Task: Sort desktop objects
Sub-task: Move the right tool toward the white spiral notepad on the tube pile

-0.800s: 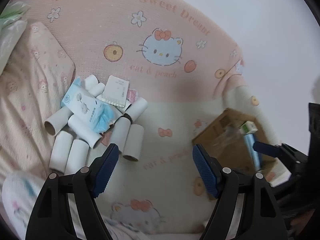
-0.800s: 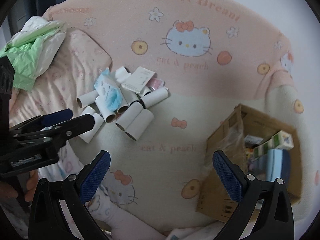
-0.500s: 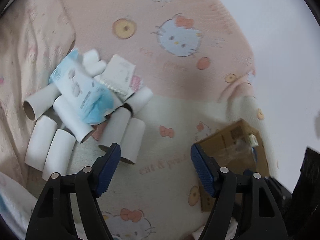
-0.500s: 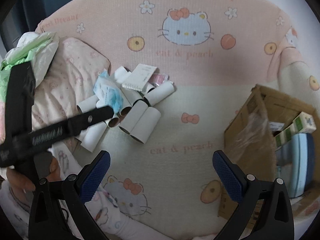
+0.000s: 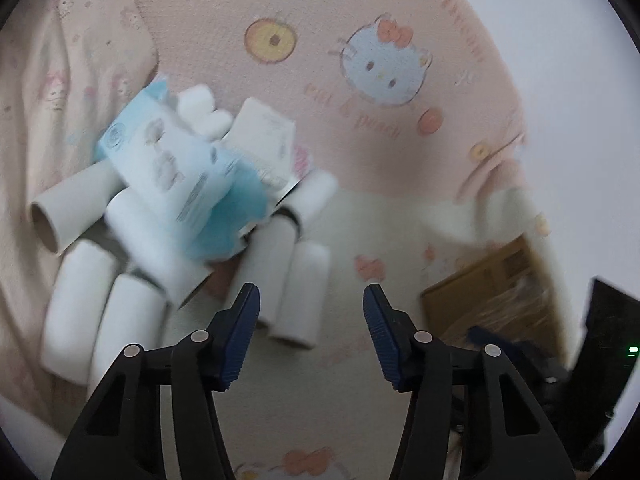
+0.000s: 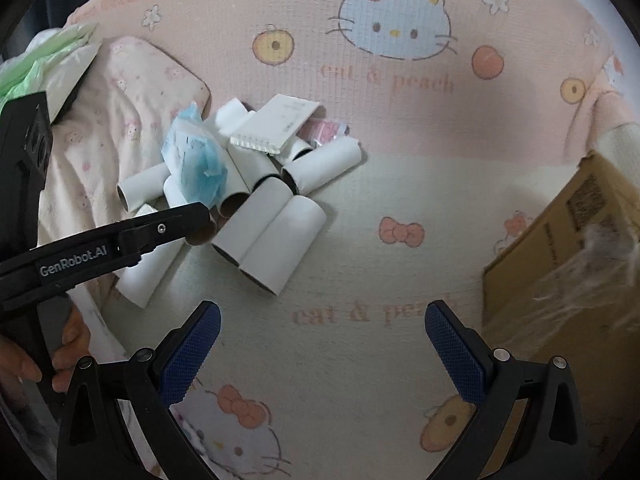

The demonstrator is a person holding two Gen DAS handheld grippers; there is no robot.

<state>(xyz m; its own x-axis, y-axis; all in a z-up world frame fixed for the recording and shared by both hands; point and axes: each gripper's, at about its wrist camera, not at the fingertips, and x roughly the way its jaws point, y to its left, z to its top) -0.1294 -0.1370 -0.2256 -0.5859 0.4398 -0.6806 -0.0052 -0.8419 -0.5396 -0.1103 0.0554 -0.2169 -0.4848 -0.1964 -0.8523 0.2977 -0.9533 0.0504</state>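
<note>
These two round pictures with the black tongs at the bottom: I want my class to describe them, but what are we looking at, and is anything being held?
Each picture comes from a wide-angle camera fixed on a hand-held gripper, looking along its two blue-padded fingers. A person holds one in each hand; there is no robot arm. The left gripper and right gripper are both open and hold nothing. The right view also shows the left gripper from the side, with the hand that holds it. On the cartoon-cat blanket lies a heap of white cardboard tubes, with a blue tissue pack and a white card on top. A cardboard box stands to the right.
</note>
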